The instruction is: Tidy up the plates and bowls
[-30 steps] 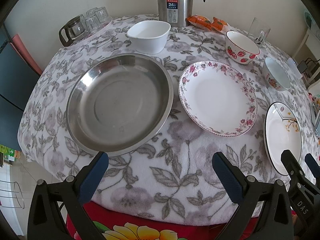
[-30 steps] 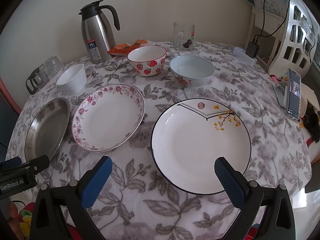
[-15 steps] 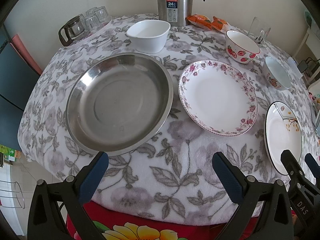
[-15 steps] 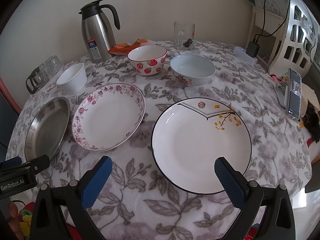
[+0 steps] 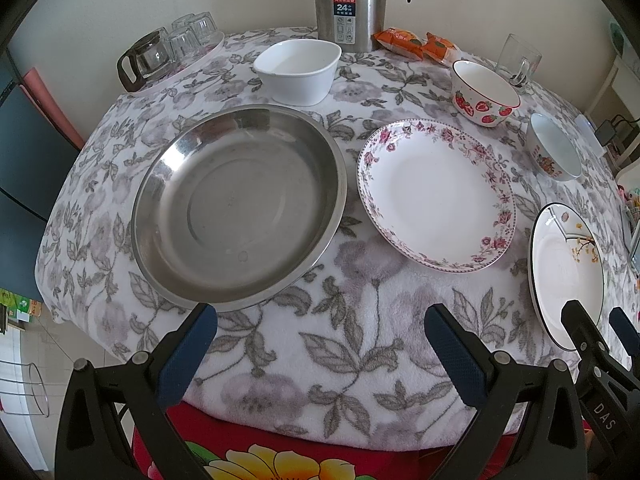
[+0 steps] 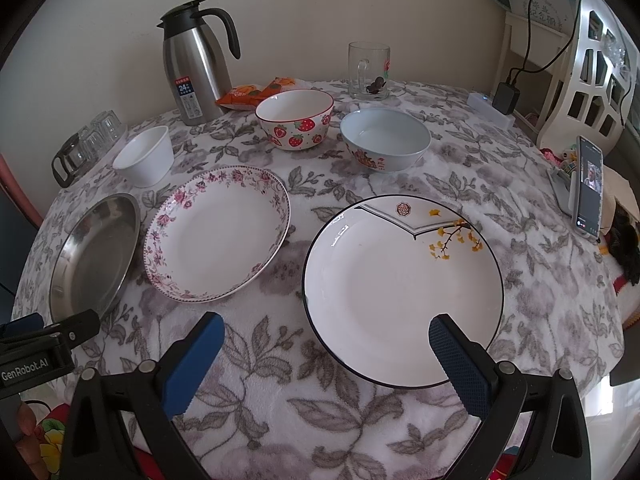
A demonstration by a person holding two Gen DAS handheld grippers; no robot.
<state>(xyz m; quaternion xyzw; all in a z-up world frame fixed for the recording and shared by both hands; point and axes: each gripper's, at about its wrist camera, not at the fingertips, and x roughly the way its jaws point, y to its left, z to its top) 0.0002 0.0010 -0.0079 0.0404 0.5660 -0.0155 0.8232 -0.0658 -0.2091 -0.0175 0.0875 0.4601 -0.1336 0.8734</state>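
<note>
Steel pan (image 5: pixel 239 205) and 2 plates sit apart, near us, 3 bowls behind; our left gripper (image 5: pixel 316 330) and right gripper (image 6: pixel 325 340) gape empty; glazed rims may slip or chip when we stack them.

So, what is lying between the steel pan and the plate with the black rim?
The pink-flowered plate lies between the steel pan and the black-rimmed plate, touching neither; the right wrist view shows this best.
</note>
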